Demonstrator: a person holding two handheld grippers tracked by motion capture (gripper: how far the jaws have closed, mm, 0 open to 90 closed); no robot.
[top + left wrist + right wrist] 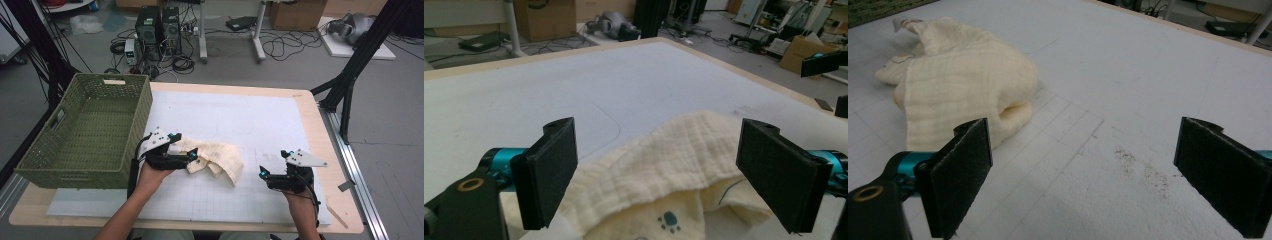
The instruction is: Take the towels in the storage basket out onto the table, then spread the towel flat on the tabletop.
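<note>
A crumpled cream muslin cloth [216, 157] lies on the white gridded mat [235, 125] near the table's front middle. My left gripper [192, 154] is open at the cloth's left end, its jaws standing either side of the cloth [664, 175], which carries a small blue paw print. My right gripper [262, 171] is open a little to the right of the cloth, over bare mat, with nothing between its jaws. In the right gripper view the cloth [960, 75] lies ahead at upper left, beyond the gripper [1083, 180].
A green woven basket [82, 132] stands at the table's left side, next to my left hand. A dark smudge [1143, 167] marks the mat. Cables, computer towers and boxes lie on the floor beyond the far edge.
</note>
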